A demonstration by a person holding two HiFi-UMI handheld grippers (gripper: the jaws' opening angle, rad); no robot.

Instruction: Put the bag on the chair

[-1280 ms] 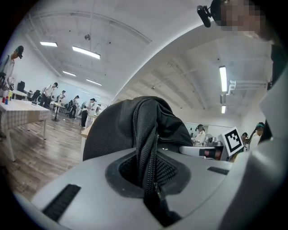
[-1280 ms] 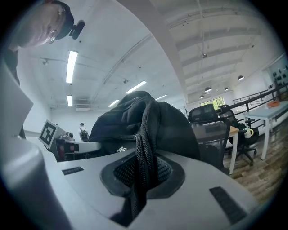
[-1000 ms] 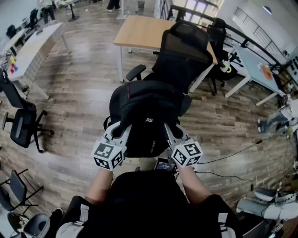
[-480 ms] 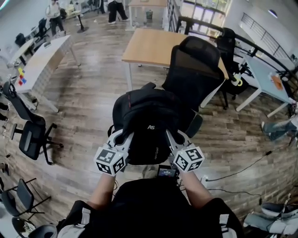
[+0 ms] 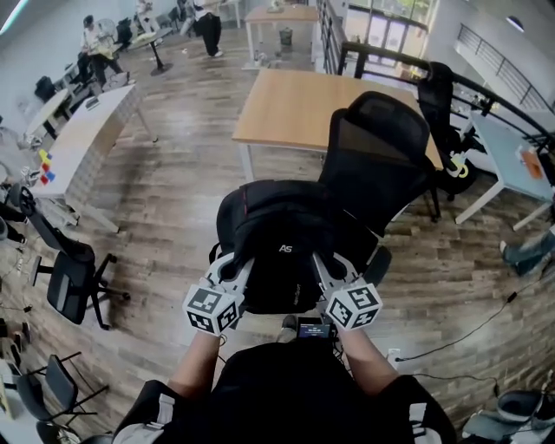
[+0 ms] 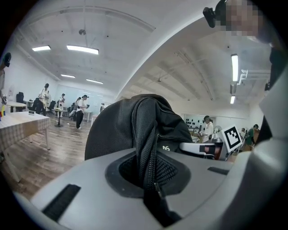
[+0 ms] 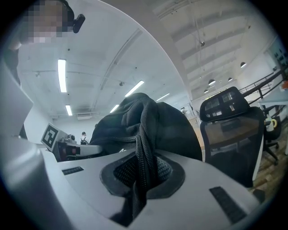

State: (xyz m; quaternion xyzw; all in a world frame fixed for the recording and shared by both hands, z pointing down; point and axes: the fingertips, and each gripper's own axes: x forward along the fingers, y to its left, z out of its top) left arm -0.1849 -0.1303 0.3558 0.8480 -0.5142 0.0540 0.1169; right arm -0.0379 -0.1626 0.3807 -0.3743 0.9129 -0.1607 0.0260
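Note:
A black backpack (image 5: 282, 230) hangs in the air in front of me, held from both sides. My left gripper (image 5: 236, 263) is shut on a black mesh strap (image 6: 146, 155) at the bag's left. On the right, my right gripper (image 5: 325, 264) is shut on another black strap (image 7: 143, 168). A black mesh office chair (image 5: 381, 160) stands just beyond the bag, to its right, its backrest (image 7: 229, 123) filling the right of the right gripper view. The bag covers the chair's seat in the head view.
A wooden table (image 5: 299, 104) stands behind the chair. A long white desk (image 5: 91, 130) runs along the left, with black chairs (image 5: 65, 277) near it. People stand at the far end (image 5: 199, 17). A cable (image 5: 460, 334) crosses the wooden floor at the right.
I have walked forward with the bag held in both grippers. The chair and table have shifted lower and nearer in the head view. Both grips look unchanged.

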